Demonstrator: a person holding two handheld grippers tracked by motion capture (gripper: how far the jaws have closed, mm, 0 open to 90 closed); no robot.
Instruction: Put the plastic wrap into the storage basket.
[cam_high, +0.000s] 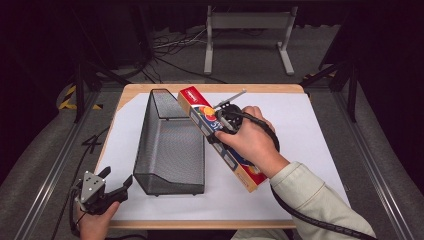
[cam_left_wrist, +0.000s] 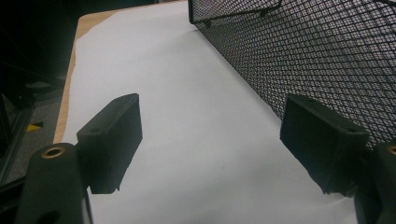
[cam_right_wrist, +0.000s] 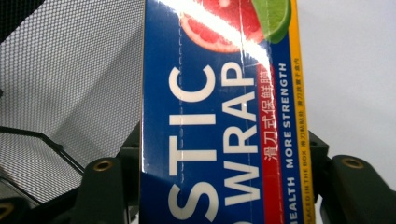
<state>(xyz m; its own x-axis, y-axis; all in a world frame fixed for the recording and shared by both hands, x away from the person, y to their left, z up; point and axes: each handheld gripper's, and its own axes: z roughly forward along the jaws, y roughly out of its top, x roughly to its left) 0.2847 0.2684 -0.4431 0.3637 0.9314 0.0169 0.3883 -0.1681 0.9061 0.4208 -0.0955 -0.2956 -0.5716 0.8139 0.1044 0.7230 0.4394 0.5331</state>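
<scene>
Half the job looks done: my right claw (cam_high: 219, 131) grips the plastic wrap box (cam_high: 220, 139) across its middle, lifted just beside the wire basket (cam_high: 170, 145), not yet inside. Its long axis runs diagonally, red end pointing toward the table's (cam_high: 310, 135) far edge, roughly parallel with the basket. My left claw (cam_high: 116, 186) waits open and empty by the basket's near corner.

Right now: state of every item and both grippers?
plastic wrap box: closed, gripped across its width, lifted at a slant beside the basket.
mesh basket: upright on the white sheet, empty.
right gripper: shut on the plastic wrap box.
left gripper: open, nothing between its jaws, low by the basket's near corner.
</scene>
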